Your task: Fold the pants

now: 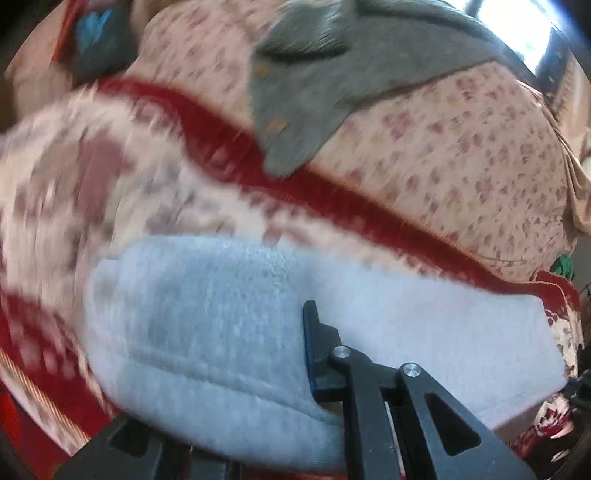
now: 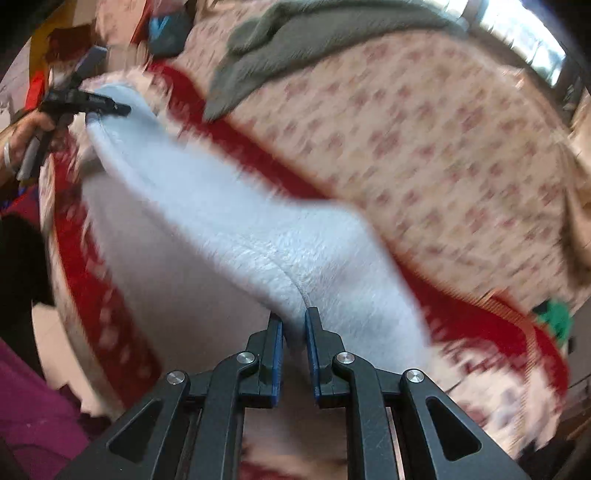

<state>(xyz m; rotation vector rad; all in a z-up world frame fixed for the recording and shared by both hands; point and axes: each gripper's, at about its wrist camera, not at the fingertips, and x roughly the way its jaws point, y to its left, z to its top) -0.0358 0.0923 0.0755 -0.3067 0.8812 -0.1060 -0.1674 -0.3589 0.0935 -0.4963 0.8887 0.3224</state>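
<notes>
The pants [image 2: 207,221] are light grey fleece, stretched in the air between both grippers above a bed. My right gripper [image 2: 294,325] is shut on one end of them, at a seam. My left gripper [image 2: 122,109] shows far left in the right wrist view, shut on the other end. In the left wrist view the pants [image 1: 229,302] drape over the left gripper [image 1: 295,332]; only its right finger [image 1: 312,332] shows, the other is hidden under the cloth. Both views are motion-blurred.
The bed has a floral sheet [image 2: 424,147] and a red-and-white patterned blanket [image 1: 229,147]. An olive-grey garment [image 1: 314,74] lies on the sheet at the back. A window [image 2: 517,33] is at the top right. A green item [image 2: 554,317] sits at the right edge.
</notes>
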